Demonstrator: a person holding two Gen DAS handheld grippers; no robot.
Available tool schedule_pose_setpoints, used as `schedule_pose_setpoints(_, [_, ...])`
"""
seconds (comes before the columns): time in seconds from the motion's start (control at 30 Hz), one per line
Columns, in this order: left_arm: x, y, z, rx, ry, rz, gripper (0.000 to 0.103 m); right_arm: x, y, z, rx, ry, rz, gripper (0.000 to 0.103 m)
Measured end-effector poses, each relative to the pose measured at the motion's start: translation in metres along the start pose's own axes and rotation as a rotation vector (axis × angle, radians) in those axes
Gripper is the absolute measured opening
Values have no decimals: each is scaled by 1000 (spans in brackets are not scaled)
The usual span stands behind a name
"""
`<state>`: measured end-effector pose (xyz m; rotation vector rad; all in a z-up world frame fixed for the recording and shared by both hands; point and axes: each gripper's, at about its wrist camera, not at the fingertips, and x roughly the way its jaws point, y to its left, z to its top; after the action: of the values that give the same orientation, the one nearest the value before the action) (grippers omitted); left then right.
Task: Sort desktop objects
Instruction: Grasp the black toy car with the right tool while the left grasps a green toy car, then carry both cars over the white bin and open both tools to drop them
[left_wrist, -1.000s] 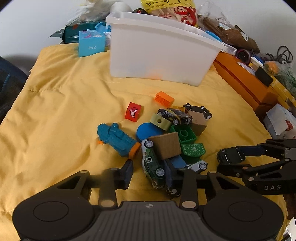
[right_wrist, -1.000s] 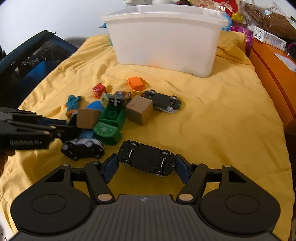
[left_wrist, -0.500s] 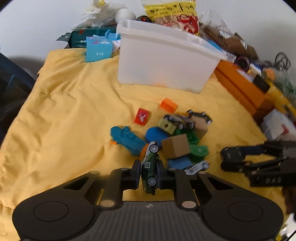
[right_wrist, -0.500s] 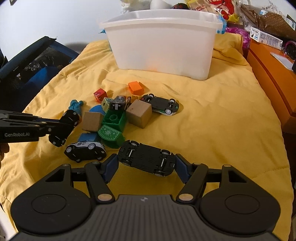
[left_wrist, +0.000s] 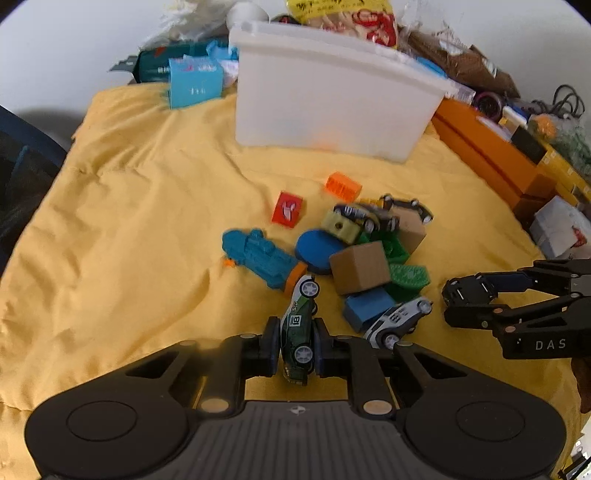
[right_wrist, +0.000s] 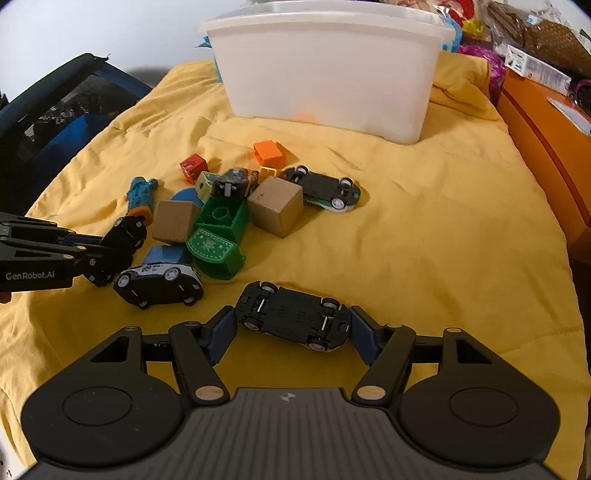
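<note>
**Two toy cars gripped, bin waiting behind**

Here, from the left wrist: left gripper (left_wrist: 297, 341) clamped narrow across the flanks of a green toy car (left_wrist: 298, 334), nose pointing away, front wheel near the orange tip of a blue toy figure (left_wrist: 260, 257). Probably light and rigid, with smooth, likely slippery sides; best held low on the body, between the wheels, as now. Just ahead, a jumble: brown cube (left_wrist: 360, 268), blue block (left_wrist: 365, 308), green bricks, a white-and-black car (left_wrist: 400, 320) just beside the right finger. Further back a red block (left_wrist: 288, 208) and an orange block (left_wrist: 342, 184), then the white bin (left_wrist: 332, 99) on the yellow cloth (left_wrist: 129, 221). Clutter behind and to the right of the bin.

Next, from the right wrist: right gripper (right_wrist: 291, 328) set wide, pads pressing on nose and tail of an upturned black toy car (right_wrist: 293, 320), chassis up. Lengthwise hold, likely prone to pivot; hard plastic, nothing fragile apparent. Another upturned car (right_wrist: 325, 190) beyond the pile. Bin wall tall; lifting over the rim needed, judging from here. Pile between left gripper and bin, clear cloth ahead of the right.
</note>
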<state>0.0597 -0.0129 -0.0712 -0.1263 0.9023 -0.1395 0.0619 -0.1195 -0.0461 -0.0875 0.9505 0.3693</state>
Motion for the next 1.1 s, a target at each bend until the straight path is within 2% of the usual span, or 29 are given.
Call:
schedule_pose_setpoints(0.17, [-29,-2,15,-6,-79,-10,20,-21,0,6,-8,-70,7,68])
schedule_pose_setpoints(0.33, [-53,-8,45,-2,-142,-9,20,-47,-9,25,34,-142,34,68])
schedule_pose_setpoints(0.73, [-85,-17,143,32,-249,-19,20,-100,-38,114,63,-320,49,68])
schedule_pose_setpoints(1.1, [-78,-15,222,72,-260,-18,20,-110,-62,188,29,-338,68,68])
